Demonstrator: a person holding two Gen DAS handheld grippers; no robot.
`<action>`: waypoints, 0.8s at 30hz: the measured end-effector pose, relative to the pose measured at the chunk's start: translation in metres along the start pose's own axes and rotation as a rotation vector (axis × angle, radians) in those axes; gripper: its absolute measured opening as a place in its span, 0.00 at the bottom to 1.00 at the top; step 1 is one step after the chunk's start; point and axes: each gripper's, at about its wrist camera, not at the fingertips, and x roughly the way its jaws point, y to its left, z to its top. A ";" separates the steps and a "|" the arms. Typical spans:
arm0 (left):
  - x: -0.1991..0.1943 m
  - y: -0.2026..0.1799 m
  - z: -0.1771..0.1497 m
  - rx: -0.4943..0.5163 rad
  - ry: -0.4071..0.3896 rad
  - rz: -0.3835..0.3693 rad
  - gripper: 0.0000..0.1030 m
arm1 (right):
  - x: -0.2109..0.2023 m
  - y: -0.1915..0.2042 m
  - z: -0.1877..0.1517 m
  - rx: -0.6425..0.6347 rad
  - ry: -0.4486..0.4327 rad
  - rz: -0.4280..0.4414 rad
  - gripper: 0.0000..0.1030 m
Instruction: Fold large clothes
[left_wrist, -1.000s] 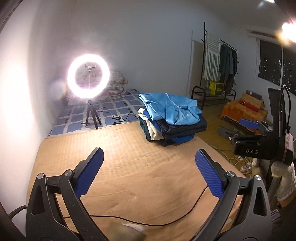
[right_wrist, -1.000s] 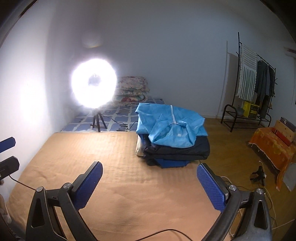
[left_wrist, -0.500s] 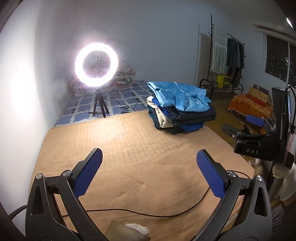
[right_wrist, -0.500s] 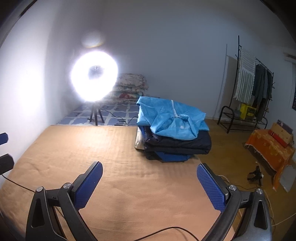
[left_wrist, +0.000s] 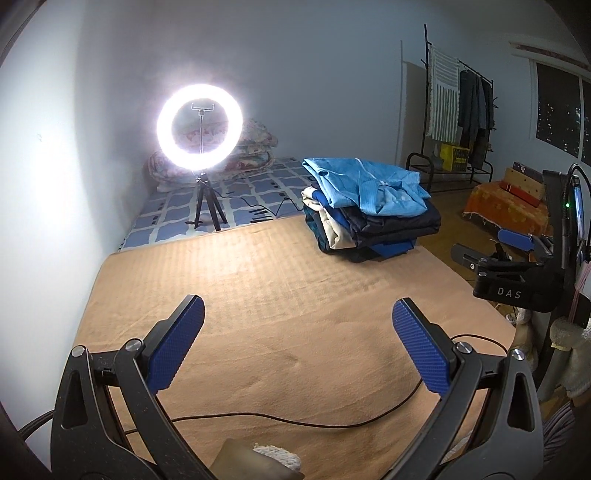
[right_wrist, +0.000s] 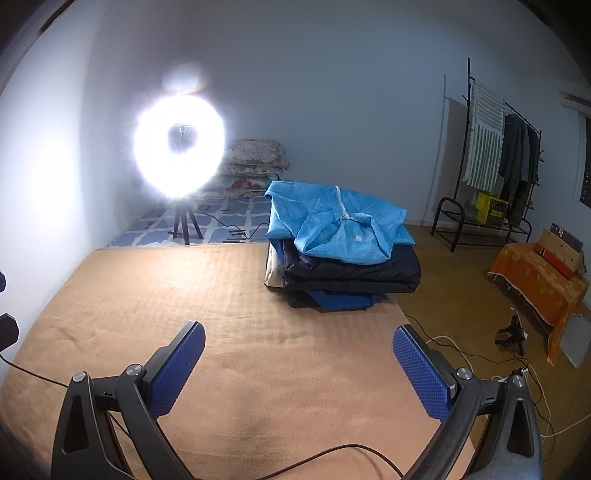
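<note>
1. Two things shift over the last second, and neither is the clothes: both wrist views rise and tip a little, so more of the tan fuzzy blanket (left_wrist: 258, 295) shows, and the glowing white ring light on its black tripod (left_wrist: 200, 118) sits higher in the left view.
2. Over on the left, the left gripper (left_wrist: 297, 343) hangs spread wide above the bare blanket, nothing between its blue ribbed pads. A thin black cable (left_wrist: 295, 421) runs across the blanket just under it.
3. Moving right, the stack of folded clothes (right_wrist: 340, 266) sits at the far right corner of the blanket, same spot as before: a crumpled light blue zip-front garment (right_wrist: 332, 229) on top, dark navy and bright blue layers under it. That top piece looks looser than the rest.
4. Further right, the right gripper (right_wrist: 298, 363) is likewise splayed and carrying nothing, well short of the stack.
5. My read: only the hands have repositioned. It fits either a finished stack or one waiting to be worked through, can't say which.
</note>
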 end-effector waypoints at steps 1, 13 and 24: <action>0.000 0.000 0.000 0.002 -0.002 0.002 1.00 | 0.000 0.000 0.000 0.002 -0.001 0.001 1.00; -0.004 0.000 -0.002 0.003 -0.013 0.013 1.00 | 0.000 -0.005 -0.001 0.025 0.003 0.010 1.00; -0.005 -0.001 -0.002 0.007 -0.015 0.017 1.00 | 0.002 -0.002 -0.002 0.015 0.008 0.015 1.00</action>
